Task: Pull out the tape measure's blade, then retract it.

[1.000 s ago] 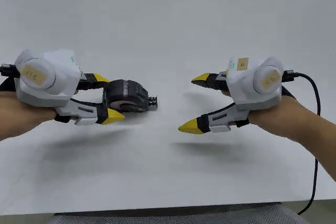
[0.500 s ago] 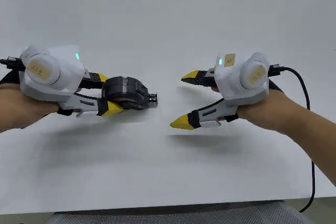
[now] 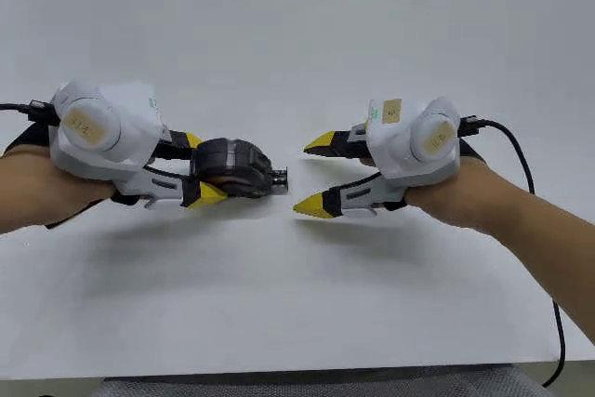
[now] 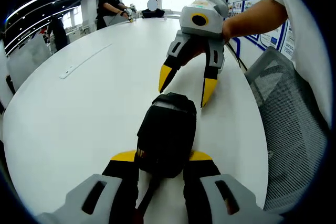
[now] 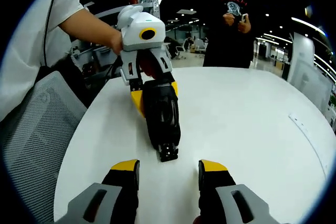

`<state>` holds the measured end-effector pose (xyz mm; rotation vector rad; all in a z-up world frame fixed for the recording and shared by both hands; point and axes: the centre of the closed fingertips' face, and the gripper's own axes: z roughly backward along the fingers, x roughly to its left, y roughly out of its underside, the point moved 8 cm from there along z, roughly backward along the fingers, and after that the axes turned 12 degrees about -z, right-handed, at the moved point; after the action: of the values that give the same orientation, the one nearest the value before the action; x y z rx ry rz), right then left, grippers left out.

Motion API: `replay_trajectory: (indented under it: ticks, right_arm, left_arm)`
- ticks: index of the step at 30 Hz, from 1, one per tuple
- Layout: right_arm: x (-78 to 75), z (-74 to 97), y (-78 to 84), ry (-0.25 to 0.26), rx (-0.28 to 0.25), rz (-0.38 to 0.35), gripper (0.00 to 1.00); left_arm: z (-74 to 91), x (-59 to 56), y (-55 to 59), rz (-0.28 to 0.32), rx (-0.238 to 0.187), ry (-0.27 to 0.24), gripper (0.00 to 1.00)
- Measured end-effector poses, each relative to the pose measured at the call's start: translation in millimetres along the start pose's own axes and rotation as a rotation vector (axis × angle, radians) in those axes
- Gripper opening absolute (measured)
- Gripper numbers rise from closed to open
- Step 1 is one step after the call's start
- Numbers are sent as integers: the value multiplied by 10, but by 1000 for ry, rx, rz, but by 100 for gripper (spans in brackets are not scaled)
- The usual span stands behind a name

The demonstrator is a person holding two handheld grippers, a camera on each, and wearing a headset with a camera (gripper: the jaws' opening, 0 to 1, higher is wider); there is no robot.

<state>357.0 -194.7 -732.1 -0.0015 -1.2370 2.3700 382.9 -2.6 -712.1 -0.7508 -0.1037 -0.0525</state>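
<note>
Here, the left claw clamps the black tape measure at the white worktop, while the wide-open right claw hovers empty just beside its blade hook.

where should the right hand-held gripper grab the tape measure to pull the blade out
Take the small hook at the blade's end. It juts from the tape measure straight toward the open right hand-held gripper. Come in level from that side, one jaw on each side of the hook. The left hand-held gripper clamps the case behind it.
</note>
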Motion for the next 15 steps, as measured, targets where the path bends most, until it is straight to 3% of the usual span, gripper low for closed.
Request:
replay_trajectory:
  ticks: [15]
  right_arm:
    - [-25,-208,-70,-51,-3,80,23]
  left_arm:
    - [-10,16,1,-9,8,5,28]
